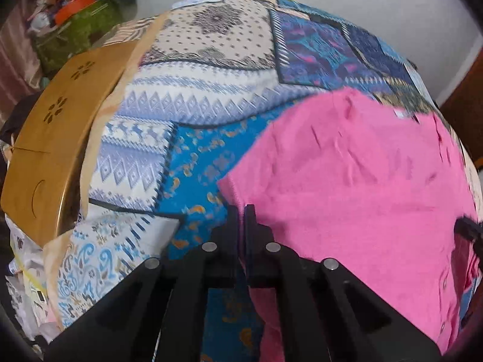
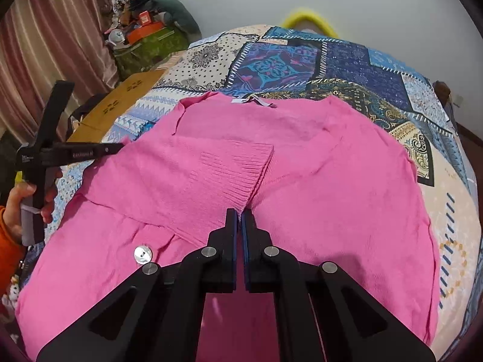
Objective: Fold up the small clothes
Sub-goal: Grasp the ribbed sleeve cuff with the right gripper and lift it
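So there's a pink knit cardigan (image 2: pixel 302 181) spread across most of the middle of the right wrist view, lying flat on a bed with a patchwork bedspread (image 2: pixel 347 69). One ribbed sleeve cuff (image 2: pixel 241 169) is folded in over the body, and a shiny button (image 2: pixel 142 254) shows at lower left. The right gripper (image 2: pixel 240 214) sits at bottom centre with its jaws pinched tight on the pink knit right at the corner of that cuff. In the left wrist view the cardigan (image 1: pixel 362 196) fills the right half, and the left gripper (image 1: pixel 241 211) has its jaws closed down on the sweater's left edge, where it meets the blue bedspread (image 1: pixel 196 163). From the right camera you can spot the left gripper (image 2: pixel 120 148) at the left edge, with a hand (image 2: pixel 18 205) and orange sleeve (image 2: pixel 9 241) holding it. A brown cardboard box (image 1: pixel 51 138) sits beside the bed on the left, a striped curtain (image 2: pixel 60 39) upper left.
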The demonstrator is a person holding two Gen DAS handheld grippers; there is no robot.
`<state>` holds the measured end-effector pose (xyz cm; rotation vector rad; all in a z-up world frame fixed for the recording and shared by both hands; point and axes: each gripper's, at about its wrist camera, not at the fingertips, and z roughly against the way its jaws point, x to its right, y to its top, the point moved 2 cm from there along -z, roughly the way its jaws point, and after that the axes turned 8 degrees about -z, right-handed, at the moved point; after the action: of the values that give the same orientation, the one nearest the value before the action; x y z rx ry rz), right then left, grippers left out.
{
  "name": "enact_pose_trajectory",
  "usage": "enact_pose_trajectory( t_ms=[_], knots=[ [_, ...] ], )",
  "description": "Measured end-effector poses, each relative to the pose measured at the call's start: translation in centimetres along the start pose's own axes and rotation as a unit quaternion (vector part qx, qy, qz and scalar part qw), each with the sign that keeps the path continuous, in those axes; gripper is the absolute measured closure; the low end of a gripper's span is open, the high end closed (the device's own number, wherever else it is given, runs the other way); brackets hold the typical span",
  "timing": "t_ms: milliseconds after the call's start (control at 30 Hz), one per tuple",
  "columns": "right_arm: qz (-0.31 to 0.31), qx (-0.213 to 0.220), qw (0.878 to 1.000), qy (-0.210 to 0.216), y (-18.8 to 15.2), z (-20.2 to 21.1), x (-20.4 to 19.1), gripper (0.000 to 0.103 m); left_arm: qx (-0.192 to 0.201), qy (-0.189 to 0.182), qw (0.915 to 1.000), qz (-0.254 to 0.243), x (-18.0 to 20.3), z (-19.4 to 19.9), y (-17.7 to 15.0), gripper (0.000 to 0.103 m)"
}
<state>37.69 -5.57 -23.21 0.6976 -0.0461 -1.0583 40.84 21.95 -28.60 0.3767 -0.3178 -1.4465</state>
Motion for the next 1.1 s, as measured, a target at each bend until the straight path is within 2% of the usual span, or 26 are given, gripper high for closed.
enact_pose_trajectory(
  t_ms=[67,133,233,300,400,467,533,633,867,1100],
  knots=[
    [-0.003,-0.009,1.0,0.003,0.0,0.4,-0.1,0.1,0.012,0.018,0.9996,-0.017,0.6,1.3,-0.2,0.1],
    [-0.006,-0.003,1.0,-0.002,0.0,1.4,-0.1,0.099,0.02,0.01,0.9994,-0.025,1.1,2.7,-0.3,0.1],
    [0.0,0.011,1.0,-0.015,0.1,3.7,-0.2,0.081,0.041,-0.004,0.9989,-0.024,1.8,5.8,-0.4,0.097],
    [0.001,0.028,0.999,-0.023,0.1,5.4,-0.2,0.062,0.061,-0.003,0.9978,-0.027,2.5,8.3,-0.6,0.097],
    [0.006,0.06,0.997,-0.038,-0.3,9.0,0.0,0.055,0.08,-0.017,0.9963,-0.028,3.6,11.5,-1.2,0.088],
    [0.004,0.069,0.997,-0.046,-0.6,10.7,0.4,0.052,0.092,-0.022,0.9951,-0.027,4.3,13.4,-1.7,0.072],
    [0.001,0.081,0.995,-0.056,-1.2,12.7,1.1,0.051,0.105,-0.022,0.9938,-0.03,5.3,15.2,-2.4,0.061],
    [-0.004,0.089,0.993,-0.081,-2.5,14.9,2.6,0.051,0.113,-0.026,0.9924,-0.042,6.9,16.9,-3.5,0.05],
    [-0.048,0.074,0.989,-0.118,-6.7,17.1,7.4,0.051,0.09,-0.039,0.994,-0.048,9.8,16.4,-6.3,0.047],
    [-0.095,0.026,0.986,-0.138,-10.8,14.4,12.1,0.051,0.036,-0.051,0.9975,-0.033,11.3,12.1,-8.3,0.047]
  ],
)
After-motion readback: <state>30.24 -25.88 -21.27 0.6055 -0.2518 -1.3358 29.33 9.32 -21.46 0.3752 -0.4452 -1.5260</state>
